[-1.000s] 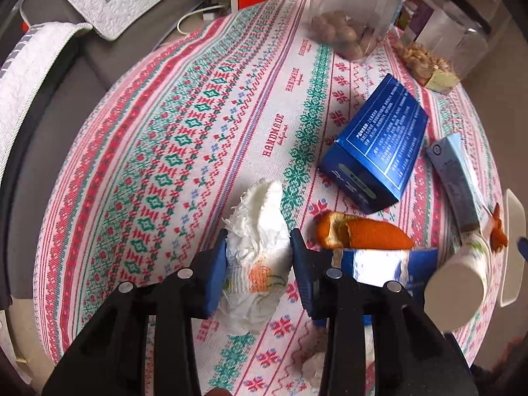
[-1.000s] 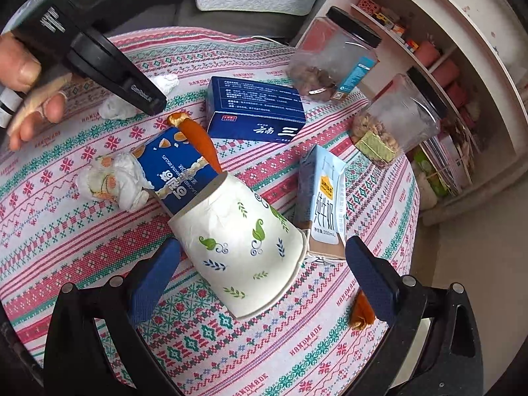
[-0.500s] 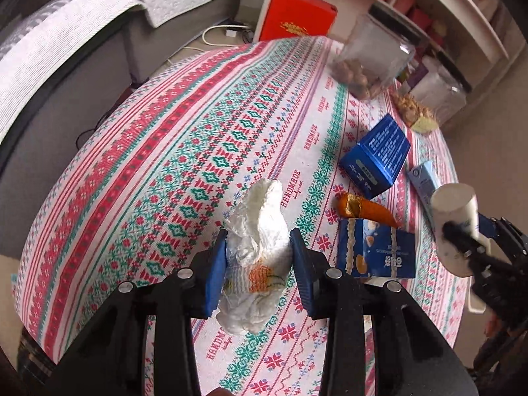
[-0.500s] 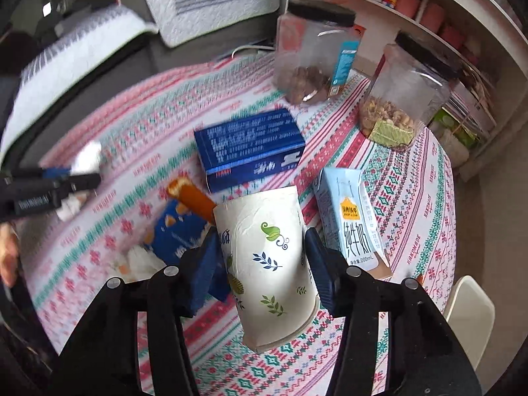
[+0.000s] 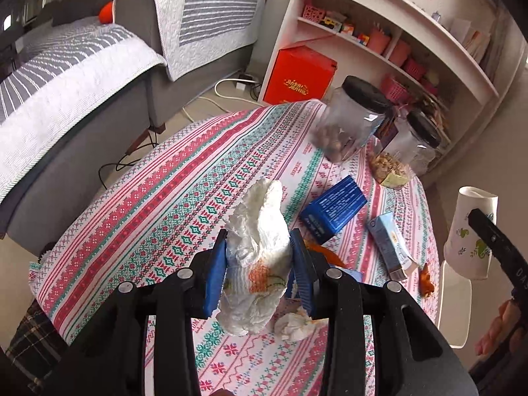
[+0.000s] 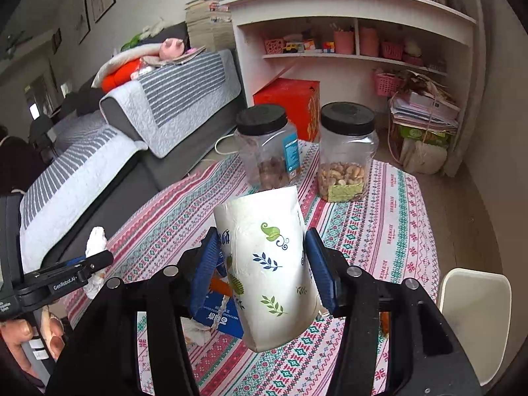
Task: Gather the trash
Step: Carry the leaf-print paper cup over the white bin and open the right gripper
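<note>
Left gripper (image 5: 259,264) clenched on a crumpled tissue (image 5: 257,257), blue pads pressing both its sides, held clear above the table (image 5: 158,198) – the wad sticks out past the fingertips toward 12 o'clock. Right gripper (image 6: 262,264) clamped on a paper cup (image 6: 270,264) with leaf print, tilted, also lifted off the cloth; in the left view the cup (image 5: 470,231) hangs at 3 o'clock beyond the table edge. On the table: a second tissue wad (image 5: 293,325) just under the left gripper at 5 o'clock, orange peel (image 5: 325,254) beside a blue box (image 5: 333,213), a small carton (image 5: 389,247) at 3 o'clock of the box, another peel scrap (image 5: 425,279) by the edge. Two black-lidded jars (image 6: 270,151) stand at 12 o'clock in the right view – both hold nuts
</note>
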Motion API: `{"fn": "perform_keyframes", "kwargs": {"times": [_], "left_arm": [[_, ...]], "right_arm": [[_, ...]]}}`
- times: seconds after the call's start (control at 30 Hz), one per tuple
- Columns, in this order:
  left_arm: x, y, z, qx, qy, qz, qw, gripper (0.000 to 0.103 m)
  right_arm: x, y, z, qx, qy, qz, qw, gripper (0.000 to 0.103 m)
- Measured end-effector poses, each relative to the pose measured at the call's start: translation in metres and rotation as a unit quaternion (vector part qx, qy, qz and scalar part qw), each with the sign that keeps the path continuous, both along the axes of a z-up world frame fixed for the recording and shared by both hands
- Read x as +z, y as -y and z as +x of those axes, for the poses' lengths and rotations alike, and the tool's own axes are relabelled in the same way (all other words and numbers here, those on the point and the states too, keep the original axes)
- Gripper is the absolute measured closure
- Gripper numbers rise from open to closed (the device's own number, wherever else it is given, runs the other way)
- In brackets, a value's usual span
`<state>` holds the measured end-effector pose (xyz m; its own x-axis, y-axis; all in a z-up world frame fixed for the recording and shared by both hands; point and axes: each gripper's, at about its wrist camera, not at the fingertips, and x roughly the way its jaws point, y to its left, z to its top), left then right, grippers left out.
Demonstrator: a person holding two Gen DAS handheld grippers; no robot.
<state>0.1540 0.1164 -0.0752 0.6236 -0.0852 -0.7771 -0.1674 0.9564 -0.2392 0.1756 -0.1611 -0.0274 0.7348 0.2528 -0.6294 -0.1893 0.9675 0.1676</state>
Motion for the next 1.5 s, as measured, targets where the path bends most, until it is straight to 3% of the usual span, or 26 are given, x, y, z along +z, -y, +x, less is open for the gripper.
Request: {"fn": "perform_keyframes", "kwargs": {"times": [0.43,0.8,1.0,1.13,1.2,1.23,1.5], "left_arm": [[0.043,0.066,-0.01,-0.04,0.033,0.033,0.9981,0.066],[0.069,0.145,-0.011,-0.108,0.06,0.042,0.9915,0.066],[0.071,0.195,-0.01,-0.155,0.063,0.046,0.9848,0.065],[0.07,0.233,-0.011,-0.19,0.064,0.046,0.9787,0.065],[0.069,0.253,-0.012,-0.206,0.063,0.046,0.9755,0.066],[0.069,0.264,-0.012,-0.216,0.063,0.046,0.9734,0.065],[0.062,0.346,-0.025,-0.288,0.065,0.057,0.9538,0.065]], "right_arm": [[0.033,0.066,-0.03,-0.07,0.048,0.059,0.995,0.052],[0.041,0.139,-0.057,-0.16,0.061,0.104,0.98,0.052],[0.035,0.199,-0.08,-0.237,0.051,0.127,0.962,0.051],[0.029,0.242,-0.097,-0.296,0.041,0.145,0.943,0.046],[0.028,0.261,-0.11,-0.325,0.044,0.154,0.932,0.027],[0.028,0.272,-0.118,-0.342,0.05,0.16,0.925,0.024],[0.023,0.336,-0.165,-0.413,0.07,0.188,0.889,0.016]]}}
